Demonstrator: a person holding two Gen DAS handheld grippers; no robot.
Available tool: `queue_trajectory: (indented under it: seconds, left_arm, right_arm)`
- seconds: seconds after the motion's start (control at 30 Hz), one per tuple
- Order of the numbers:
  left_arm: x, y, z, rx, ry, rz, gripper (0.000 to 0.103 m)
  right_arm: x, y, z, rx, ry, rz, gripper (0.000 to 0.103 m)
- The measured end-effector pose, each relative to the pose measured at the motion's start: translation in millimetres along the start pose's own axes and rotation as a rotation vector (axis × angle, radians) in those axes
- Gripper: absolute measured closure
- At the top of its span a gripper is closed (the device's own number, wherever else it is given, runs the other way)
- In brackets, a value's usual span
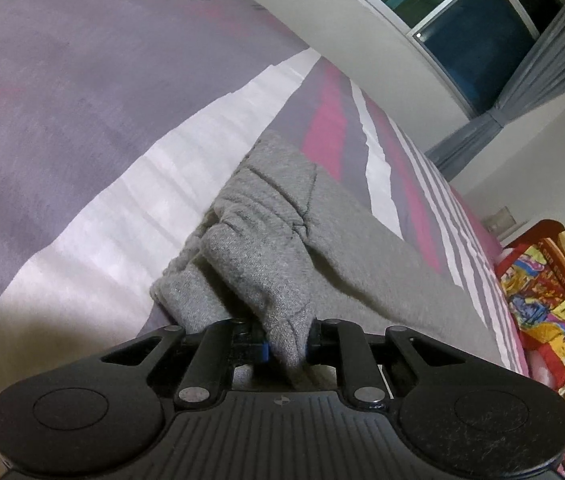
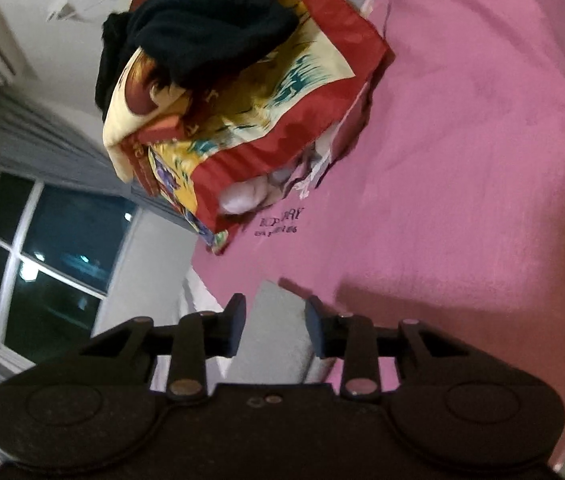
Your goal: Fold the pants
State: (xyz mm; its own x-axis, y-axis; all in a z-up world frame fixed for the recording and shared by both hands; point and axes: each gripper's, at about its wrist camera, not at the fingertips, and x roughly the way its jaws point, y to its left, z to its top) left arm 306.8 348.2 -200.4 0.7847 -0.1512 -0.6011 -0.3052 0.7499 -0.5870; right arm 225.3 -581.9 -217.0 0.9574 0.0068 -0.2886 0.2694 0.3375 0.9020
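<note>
Grey knit pants (image 1: 266,216) lie bunched on a striped bedsheet (image 1: 82,100) of purple, white and pink. My left gripper (image 1: 287,345) is shut on a fold of the pants, and the cloth runs forward from the jaws in creases. In the right wrist view my right gripper (image 2: 275,322) has its jaws apart around a strip of grey pants cloth (image 2: 274,332), over the pink part of the sheet (image 2: 462,160). The jaws do not visibly press the cloth.
A folded red and yellow patterned blanket (image 2: 250,132) with a black garment (image 2: 202,36) on top lies on the bed ahead of the right gripper. It also shows at the right edge of the left wrist view (image 1: 542,304). A window (image 1: 462,28) and grey curtains stand beyond the bed.
</note>
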Motion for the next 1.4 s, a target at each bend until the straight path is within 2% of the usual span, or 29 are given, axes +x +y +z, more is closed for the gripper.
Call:
queue_trajectory:
  seconds: [0.13,0.2,0.27,0.37,0.4,0.43,0.5,0.53,0.6,0.67,0.7,0.77,0.83,0.9,1.03,1.13,1.4]
  left_arm:
    - [-0.7,1.1,0.2,-0.004,0.003,-0.003,0.087]
    - [-0.5,1.8,0.7,-0.004,0.004,-0.005,0.087]
    - [-0.2,2.1,0.9,-0.002,0.006,-0.007,0.087]
    - [-0.6,-0.7,1.8,0.006,0.003,0.003,0.087]
    - [-1.2,-4.4,2.7,0.020,0.000,0.009,0.087]
    - [-1.3,-9.0,5.0,0.043,0.000,0.011,0.088]
    - [-6.4,-16.6,15.2,0.056,-0.022,-0.006,0.090]
    - [-13.2,-19.4,21.5,0.046,-0.049,-0.033,0.090]
    - [-30.4,-29.5,35.6,0.110,-0.096,-0.063,0.090]
    - [-34.1,-27.5,45.7,0.167,-0.089,-0.041,0.090]
    - [-28.2,-19.4,47.6,0.160,-0.061,-0.006,0.090]
    - [-9.6,-1.7,43.5,0.119,0.025,0.034,0.089]
    - [-4.7,0.5,35.7,0.125,0.024,0.037,0.089]
    - [-5.4,5.4,33.8,0.086,0.013,0.019,0.089]
    - [-13.3,1.5,30.8,0.085,-0.024,-0.013,0.089]
    - [-6.5,3.0,24.1,0.119,0.022,0.027,0.089]
    - [-5.1,-0.9,32.1,0.102,0.035,0.035,0.089]
  right_arm:
    - [13.4,2.7,-9.8,-0.004,0.093,-0.034,0.069]
    - [20.6,4.3,-15.9,-0.018,0.124,-0.077,0.069]
    - [28.0,4.5,-20.7,-0.021,0.147,-0.081,0.070]
    - [41.3,8.9,-26.3,-0.042,0.188,-0.123,0.078]
    - [45.4,13.3,-28.4,-0.069,0.197,-0.147,0.091]
    - [49.3,19.6,-31.4,-0.113,0.204,-0.176,0.096]
    - [50.9,28.8,-35.4,-0.155,0.195,-0.186,0.098]
    - [48.5,34.2,-36.4,-0.165,0.176,-0.166,0.098]
    - [40.2,44.7,-35.8,-0.164,0.142,-0.100,0.099]
    - [37.2,56.8,-36.9,-0.244,0.121,-0.041,0.099]
    - [45.0,54.0,-37.5,-0.273,0.144,-0.078,0.100]
    - [61.4,27.5,-33.7,-0.184,0.210,-0.175,0.100]
    - [59.2,15.2,-35.9,-0.151,0.202,-0.165,0.100]
    - [55.6,17.1,-39.3,-0.180,0.197,-0.172,0.100]
    - [51.0,26.6,-36.8,-0.200,0.183,-0.165,0.100]
    - [58.3,16.0,-36.1,-0.183,0.197,-0.193,0.100]
    - [53.9,13.7,-36.4,-0.167,0.193,-0.167,0.100]
